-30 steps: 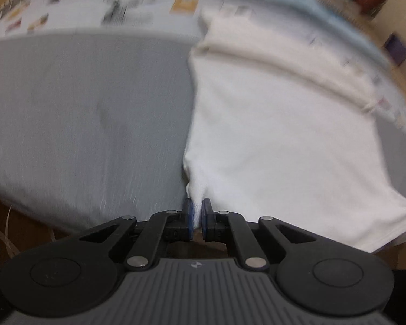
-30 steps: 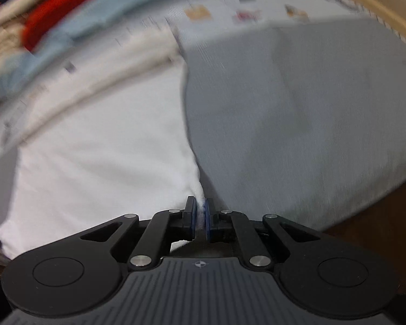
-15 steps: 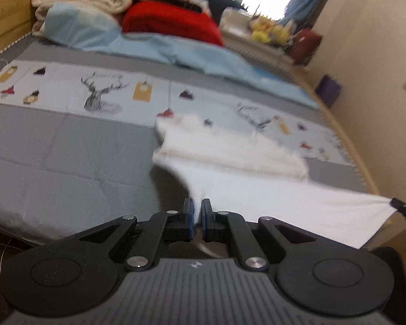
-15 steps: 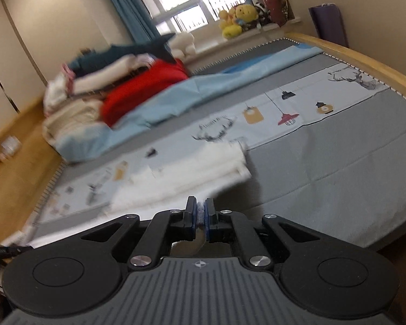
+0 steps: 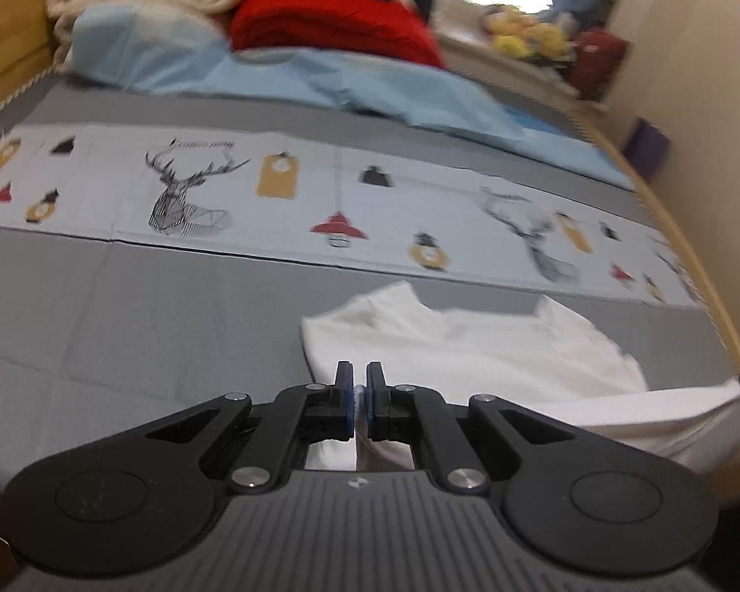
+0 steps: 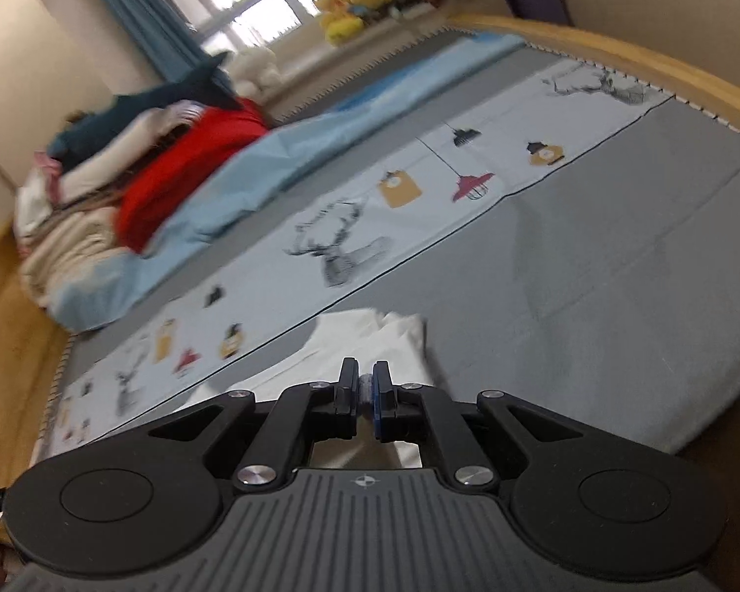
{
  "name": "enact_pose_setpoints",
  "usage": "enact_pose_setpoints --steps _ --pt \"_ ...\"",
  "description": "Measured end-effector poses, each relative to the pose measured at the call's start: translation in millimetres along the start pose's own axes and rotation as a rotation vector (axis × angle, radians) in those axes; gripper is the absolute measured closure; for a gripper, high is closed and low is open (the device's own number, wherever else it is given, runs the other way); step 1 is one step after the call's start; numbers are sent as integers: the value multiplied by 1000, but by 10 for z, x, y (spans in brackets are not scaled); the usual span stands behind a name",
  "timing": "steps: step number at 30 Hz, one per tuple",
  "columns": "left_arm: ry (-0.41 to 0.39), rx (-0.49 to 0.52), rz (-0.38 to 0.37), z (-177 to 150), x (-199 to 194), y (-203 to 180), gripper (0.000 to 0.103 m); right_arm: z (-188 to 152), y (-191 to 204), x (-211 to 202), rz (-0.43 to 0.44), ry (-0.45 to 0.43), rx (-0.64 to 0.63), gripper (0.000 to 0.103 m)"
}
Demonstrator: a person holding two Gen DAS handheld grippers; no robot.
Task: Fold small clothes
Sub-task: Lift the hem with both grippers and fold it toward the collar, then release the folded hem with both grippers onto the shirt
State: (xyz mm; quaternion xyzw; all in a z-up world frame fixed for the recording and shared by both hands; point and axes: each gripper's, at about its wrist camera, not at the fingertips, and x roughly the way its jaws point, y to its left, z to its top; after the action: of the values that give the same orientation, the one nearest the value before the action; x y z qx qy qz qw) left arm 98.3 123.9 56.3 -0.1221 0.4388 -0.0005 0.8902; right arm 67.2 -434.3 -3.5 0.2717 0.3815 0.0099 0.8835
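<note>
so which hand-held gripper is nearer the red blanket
Left, narrowly, as a judgement. The left hand-held gripper faces the red blanket almost straight on; from the right hand-held gripper it lies far left.

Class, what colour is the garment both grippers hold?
White garment, plain; the left wrist view shows it best.
</note>
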Motion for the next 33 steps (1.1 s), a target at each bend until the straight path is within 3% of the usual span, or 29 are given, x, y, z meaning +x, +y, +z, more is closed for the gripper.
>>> enact_pose_setpoints --steps 4,7,9,10,11,13,14,18,22,26,29,31,32,33 --pt "57 -22 60 359 864 158 98 283 89 802 -35 51 -20 98" --pt "38 -72 130 384 1220 363 98 374 7 1193 -171 -13 -19 96" --pt "93 -156 113 349 1308 570 98 326 -140 1292 -162 10 21 92" --pt "89 -176 99 337 1292 627 96 317 -194 1352 -142 65 59 92" --pt "94 -170 90 339 1293 665 95 306 -196 1359 -97 64 57 92" --pt "128 -121 74 329 1364 680 89 284 -64 1412 -46 68 -71 92" --pt "149 -96 71 310 1434 678 81 250 -8 1469 -51 80 -138 91" --pt "216 -89 56 189 1707 649 79 125 -30 1813 -101 211 -201 85" --pt "191 -97 13 247 1852 506 75 150 24 1953 -90 194 -216 82" --pt "204 -103 27 289 2022 366 70 170 47 2143 -103 215 -225 82" --pt "225 -104 36 309 2149 298 70 214 59 2199 -113 204 -230 82" --pt "211 -79 53 331 2168 249 81 254 77 2209 -106 182 -232 84" --pt "197 -55 62 353 2152 225 92 269 97 2194 -97 164 -240 97" --pt "167 -32 74 382 2103 210 98 285 125 2162 -95 135 -257 103"
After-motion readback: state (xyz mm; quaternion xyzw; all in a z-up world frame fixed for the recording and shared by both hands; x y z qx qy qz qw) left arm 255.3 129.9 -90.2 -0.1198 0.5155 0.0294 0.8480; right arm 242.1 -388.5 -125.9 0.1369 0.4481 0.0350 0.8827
